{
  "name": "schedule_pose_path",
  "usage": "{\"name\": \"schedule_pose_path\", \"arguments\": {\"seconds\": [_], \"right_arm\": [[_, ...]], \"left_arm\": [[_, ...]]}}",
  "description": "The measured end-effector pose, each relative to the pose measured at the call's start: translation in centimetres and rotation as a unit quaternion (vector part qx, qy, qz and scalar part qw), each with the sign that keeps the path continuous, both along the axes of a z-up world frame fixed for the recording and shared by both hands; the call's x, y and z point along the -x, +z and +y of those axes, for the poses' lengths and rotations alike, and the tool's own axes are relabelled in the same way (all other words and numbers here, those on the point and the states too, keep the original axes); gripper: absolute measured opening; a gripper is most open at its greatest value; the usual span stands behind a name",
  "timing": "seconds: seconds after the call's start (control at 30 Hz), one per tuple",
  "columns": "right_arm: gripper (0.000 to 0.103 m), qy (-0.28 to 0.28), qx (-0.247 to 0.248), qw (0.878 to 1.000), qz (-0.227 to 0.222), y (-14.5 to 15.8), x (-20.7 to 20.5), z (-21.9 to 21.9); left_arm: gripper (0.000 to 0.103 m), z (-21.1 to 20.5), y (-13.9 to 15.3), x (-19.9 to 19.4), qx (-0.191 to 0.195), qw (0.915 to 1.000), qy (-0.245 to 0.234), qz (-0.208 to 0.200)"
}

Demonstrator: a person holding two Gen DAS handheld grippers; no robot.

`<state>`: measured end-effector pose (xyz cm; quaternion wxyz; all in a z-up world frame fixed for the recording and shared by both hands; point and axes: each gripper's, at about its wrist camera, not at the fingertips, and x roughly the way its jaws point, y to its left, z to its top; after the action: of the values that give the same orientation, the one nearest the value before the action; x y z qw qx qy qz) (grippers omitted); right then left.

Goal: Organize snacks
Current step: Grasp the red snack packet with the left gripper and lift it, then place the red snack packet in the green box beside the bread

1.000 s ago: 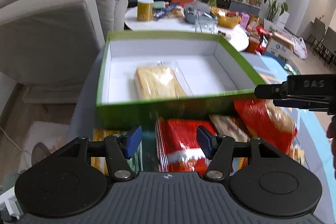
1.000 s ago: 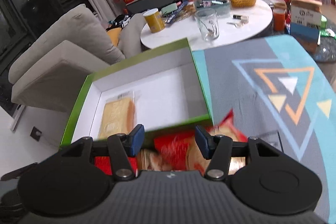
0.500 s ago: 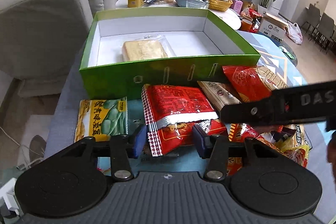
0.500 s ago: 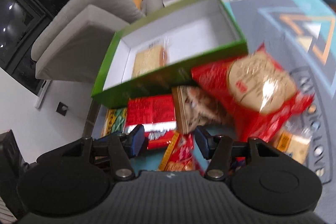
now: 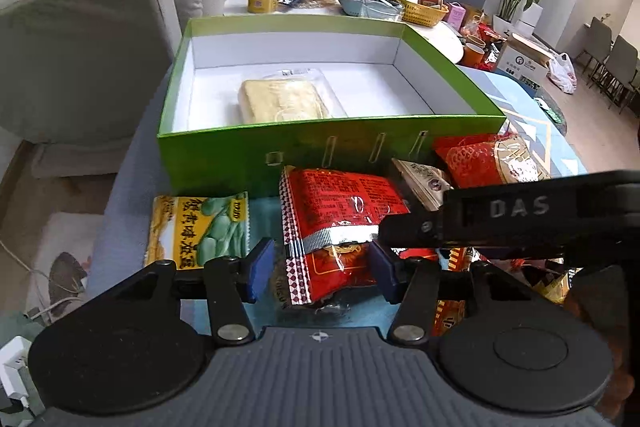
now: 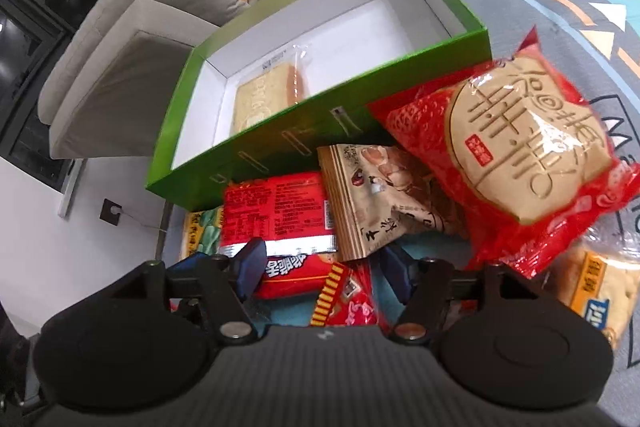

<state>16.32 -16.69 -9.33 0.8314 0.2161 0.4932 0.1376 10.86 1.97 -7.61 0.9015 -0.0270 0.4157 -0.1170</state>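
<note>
Left gripper is spread wide around the near end of the red foil snack packet with a silver seal strip, not yet pinching. Right gripper is also spread, empty, above a small red wrapper. Packets lie heaped just before the green cardboard box, which holds one yellow cake pack. Risks: grippers crowd each other and may collide; slick foil may slip; overlapping brown paper packet may get dragged along.

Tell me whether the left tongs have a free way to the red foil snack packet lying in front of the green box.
Probably yes: the left tongs stand open astride the red foil snack packet's near end, nothing between.
</note>
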Motion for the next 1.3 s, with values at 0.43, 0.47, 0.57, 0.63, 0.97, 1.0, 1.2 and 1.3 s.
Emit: {"name": "schedule_pose_path", "arguments": {"seconds": [0.43, 0.47, 0.57, 0.63, 0.97, 1.0, 1.2, 1.3], "right_arm": [[0.103, 0.022, -0.057, 0.998, -0.002, 0.3, -0.3, -0.4], [0.103, 0.019, -0.053, 0.998, -0.008, 0.7, -0.1, -0.4], [0.103, 0.021, -0.058, 0.998, -0.021, 1.8, 0.5, -0.4], [0.103, 0.026, -0.064, 0.997, -0.028, 2.6, 0.9, -0.3], [0.103, 0.04, -0.078, 0.993, -0.077, 6.3, 2.0, 0.8], [0.103, 0.039, -0.078, 0.993, -0.081, 6.5, 2.0, 0.9], [0.103, 0.022, -0.072, 0.991, -0.113, 8.0, 1.3, 0.3], [0.103, 0.01, -0.067, 0.99, -0.121, 8.2, 0.9, -0.5]], "left_arm": [[0.045, -1.1, 0.8, 0.7, 0.014, 0.9983, -0.051, -0.025], [0.044, -1.1, 1.1, 0.8, 0.018, 0.9982, -0.051, -0.027], [0.044, -0.8, 2.1, 1.4, 0.021, 0.9979, -0.047, -0.038], [0.044, -0.5, 3.1, 1.9, 0.018, 0.9976, -0.046, -0.048], [0.045, 0.3, 6.6, 4.6, 0.017, 0.9946, -0.027, -0.099], [0.045, 0.4, 6.8, 4.7, 0.018, 0.9942, -0.026, -0.102], [0.046, -0.6, 8.1, 3.6, 0.021, 0.9918, -0.031, -0.123], [0.046, -1.4, 8.3, 2.5, 0.022, 0.9912, -0.036, -0.125]]}}
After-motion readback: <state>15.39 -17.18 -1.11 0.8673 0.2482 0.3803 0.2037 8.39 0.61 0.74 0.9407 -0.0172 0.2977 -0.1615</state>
